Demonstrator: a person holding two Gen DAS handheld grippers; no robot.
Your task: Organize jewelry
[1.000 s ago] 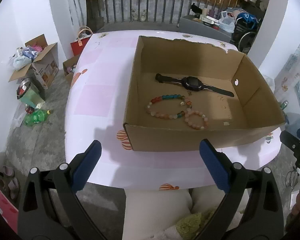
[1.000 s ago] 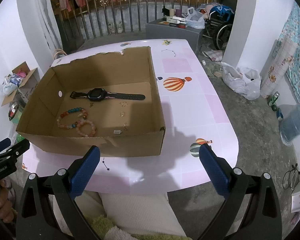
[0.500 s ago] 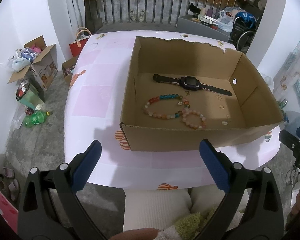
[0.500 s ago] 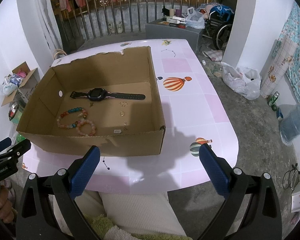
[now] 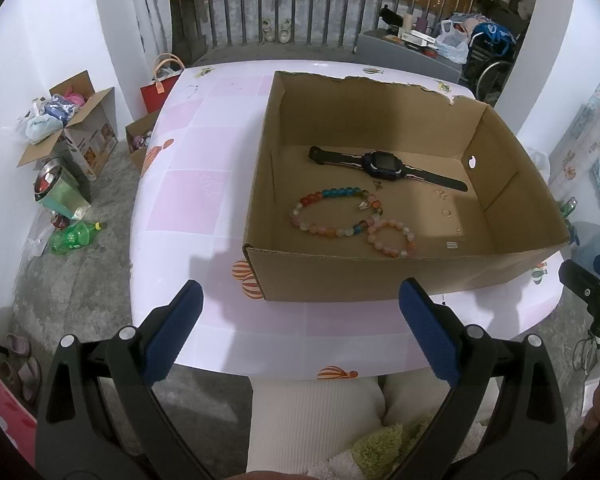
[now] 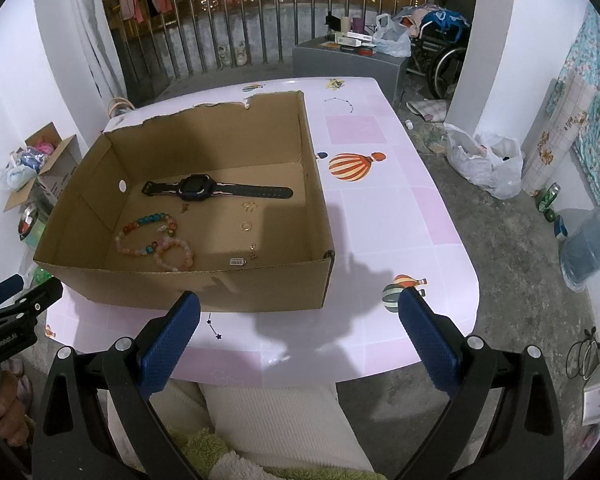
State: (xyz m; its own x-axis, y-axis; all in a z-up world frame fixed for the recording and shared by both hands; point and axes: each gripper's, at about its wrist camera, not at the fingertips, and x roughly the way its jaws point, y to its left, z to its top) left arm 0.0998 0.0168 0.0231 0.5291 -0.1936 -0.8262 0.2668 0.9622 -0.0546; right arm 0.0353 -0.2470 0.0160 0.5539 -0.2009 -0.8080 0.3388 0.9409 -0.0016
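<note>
From your left gripper (image 5: 298,312), little has changed over the last second: the view has slid slightly, so the cardboard box (image 5: 380,276) now sits a touch lower and closer, and nothing inside it has shifted. Its fingers (image 5: 172,328) are spread wide and hold nothing, hanging over the near edge of the worktop (image 5: 204,184). The jewelry all lies on the box floor: the black watch (image 5: 384,166) toward the back, the multicoloured bead bracelet (image 5: 332,214) in front of it, touching the smaller pink bracelet (image 5: 392,238). I judge you are between steps, either done or not yet reaching.

From your right gripper (image 6: 300,314), the picture is almost the same as a second ago. Its fingers (image 6: 428,336) are also spread and empty, short of the box's near wall. Here the small pieces show better: a gold ring (image 6: 246,225), a tiny charm (image 6: 253,251) and a little silver tag (image 6: 238,262) lie loose, apart from each other, right of the bracelets. They look fiddly to pinch.

The worktop is pink-and-white checked with hot-air balloon prints (image 6: 352,165) and bare apart from the box. Around it is a rough concrete floor, a railing (image 6: 260,12) at the back, open cartons (image 5: 68,120), plastic bags (image 6: 484,160) and a wheelchair (image 6: 440,52).
</note>
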